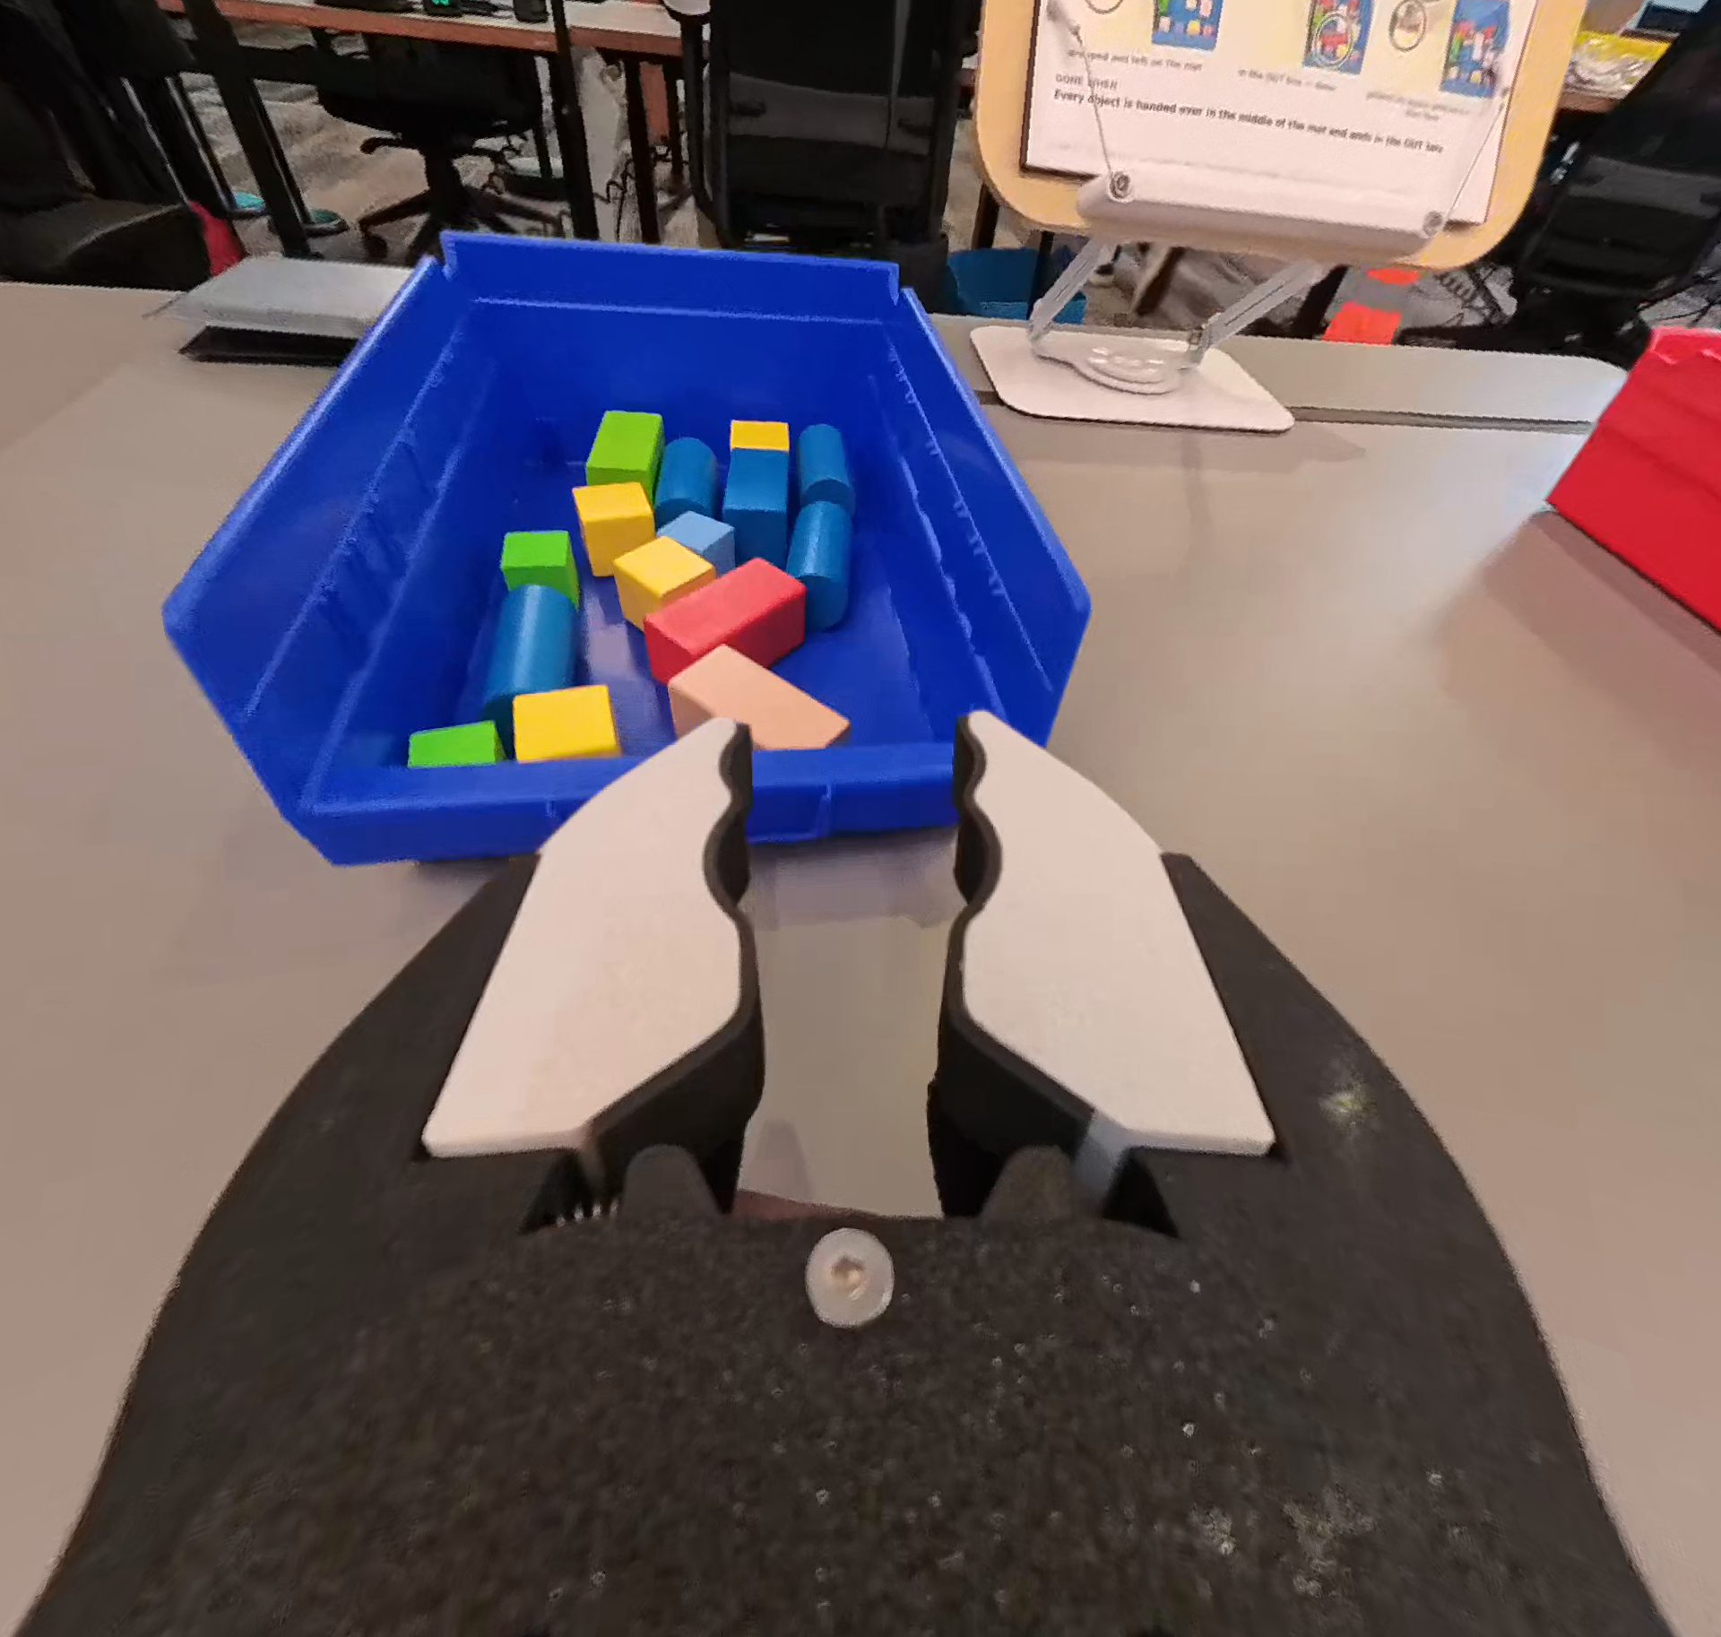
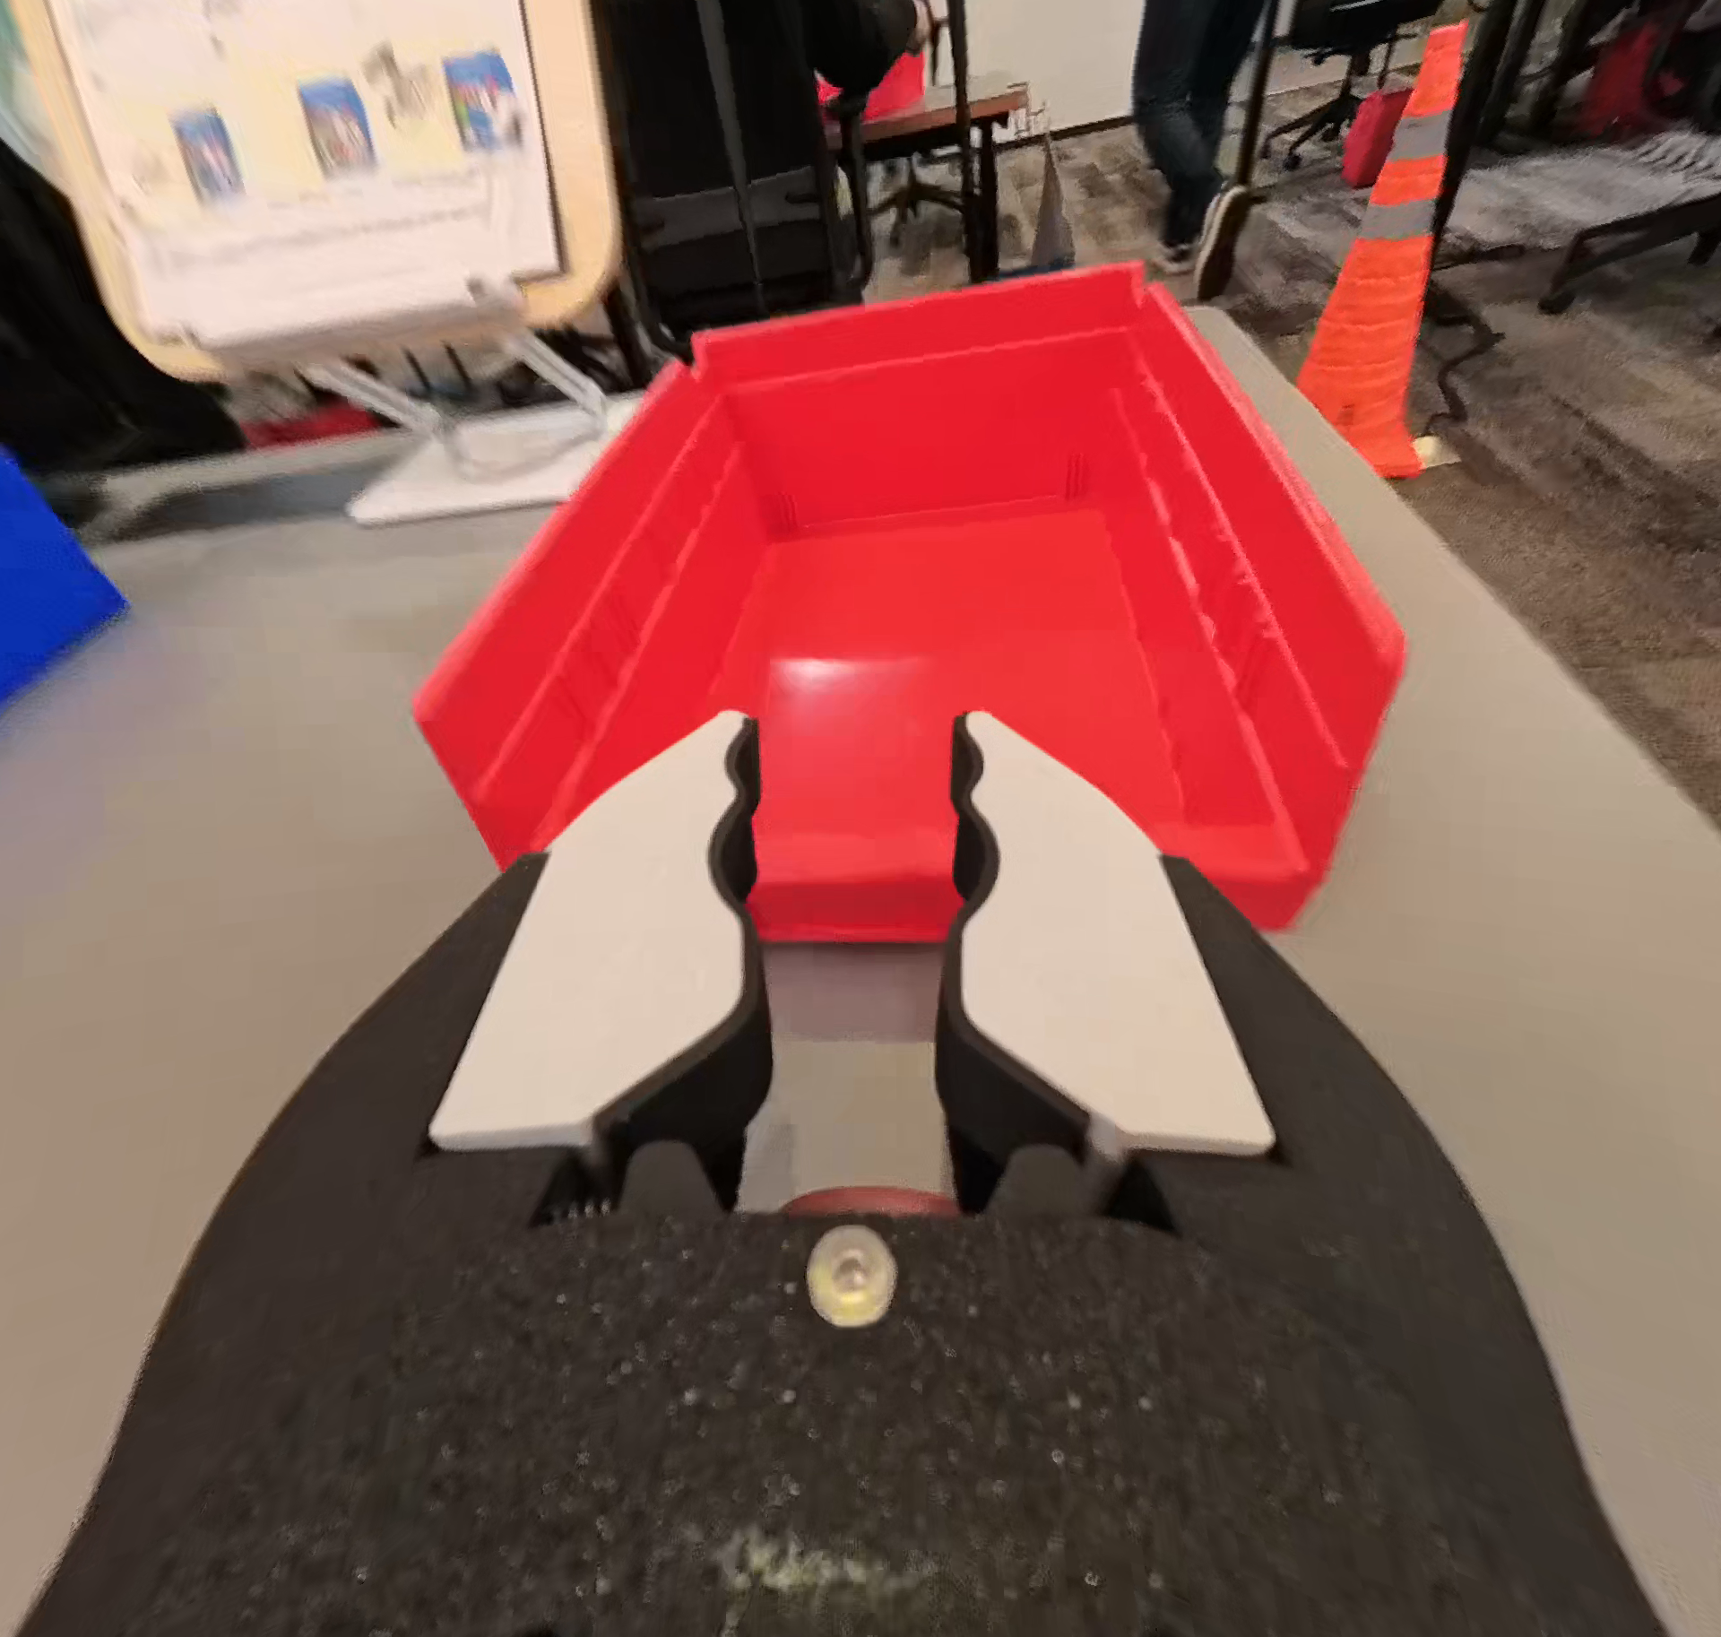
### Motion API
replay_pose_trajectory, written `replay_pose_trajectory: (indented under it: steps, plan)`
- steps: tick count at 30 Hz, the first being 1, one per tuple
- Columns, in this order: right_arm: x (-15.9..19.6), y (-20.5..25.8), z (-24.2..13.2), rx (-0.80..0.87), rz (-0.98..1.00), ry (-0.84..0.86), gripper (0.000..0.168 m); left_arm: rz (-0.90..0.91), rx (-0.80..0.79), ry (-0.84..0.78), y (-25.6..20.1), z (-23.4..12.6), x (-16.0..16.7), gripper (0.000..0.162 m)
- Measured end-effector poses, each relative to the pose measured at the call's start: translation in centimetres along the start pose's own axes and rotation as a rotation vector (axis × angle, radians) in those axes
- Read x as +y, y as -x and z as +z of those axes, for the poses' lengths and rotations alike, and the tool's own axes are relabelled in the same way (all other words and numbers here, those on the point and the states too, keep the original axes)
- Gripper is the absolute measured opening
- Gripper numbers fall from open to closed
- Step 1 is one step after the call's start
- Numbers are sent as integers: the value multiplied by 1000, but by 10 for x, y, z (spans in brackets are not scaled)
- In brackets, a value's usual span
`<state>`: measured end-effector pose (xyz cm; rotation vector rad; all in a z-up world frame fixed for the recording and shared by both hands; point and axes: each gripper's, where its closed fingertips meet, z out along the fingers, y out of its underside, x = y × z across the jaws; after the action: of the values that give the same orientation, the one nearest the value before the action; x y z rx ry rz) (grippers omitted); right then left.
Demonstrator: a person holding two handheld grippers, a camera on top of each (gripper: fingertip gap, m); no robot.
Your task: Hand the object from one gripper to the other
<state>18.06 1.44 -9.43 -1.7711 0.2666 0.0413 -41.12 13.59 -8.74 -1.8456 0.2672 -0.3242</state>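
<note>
In the left wrist view a blue bin [image 1: 279, 586] on the grey table holds several wooden blocks: a red block [image 1: 726, 614], a pale pink block [image 1: 754, 698], yellow cubes [image 1: 563, 721], green cubes [image 1: 624, 447] and blue cylinders [image 1: 531, 647]. My left gripper [image 1: 852, 740] is open and empty, just in front of the bin's near wall. In the right wrist view a red bin [image 2: 577, 652] stands empty. My right gripper [image 2: 855, 740] is open and empty, above the bin's near wall.
A board with a picture sheet on a white stand [image 1: 1239, 83] stands at the table's back, between the bins. The red bin's corner [image 1: 1658, 475] shows at the right of the left wrist view. An orange cone [image 2: 1388, 270] and a person's legs [image 2: 1192, 55] are beyond the table.
</note>
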Motion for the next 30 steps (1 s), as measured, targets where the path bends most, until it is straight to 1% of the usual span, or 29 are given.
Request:
replay_pose_trajectory:
  steps: [2, 4, 7, 9, 11, 15, 18, 23, 30]
  plan:
    - [-6, 5, 12, -31, 27, 13, 39, 35, -9, 0, 5, 9, -2, 40]
    - [0, -2, 20, 28, -19, 54, 39, 71, -27, 17, 12, 19, 4, 40]
    - [-4, -4, 20, 42, 2, 43, 39, 35, 38, 59, 12, 34, 10, 40]
    - [-4, -10, 19, 63, -12, 37, 39, 19, 57, 67, 14, 37, 11, 40]
    - [1, -18, 20, 93, -42, 59, 39, -6, 60, 82, 18, 35, 16, 40]
    - [0, -21, 25, 91, -49, 52, 39, -69, 78, 92, 17, 28, 20, 40]
    - [0, -23, 27, 95, -68, 54, 39, -44, 67, 101, 14, 28, 22, 40]
    - [1, -13, 32, 50, -43, 51, 39, -14, 84, 99, 2, 25, 22, 40]
    - [2, -3, 29, 62, -145, 62, 39, -16, 124, 119, -5, 27, 24, 40]
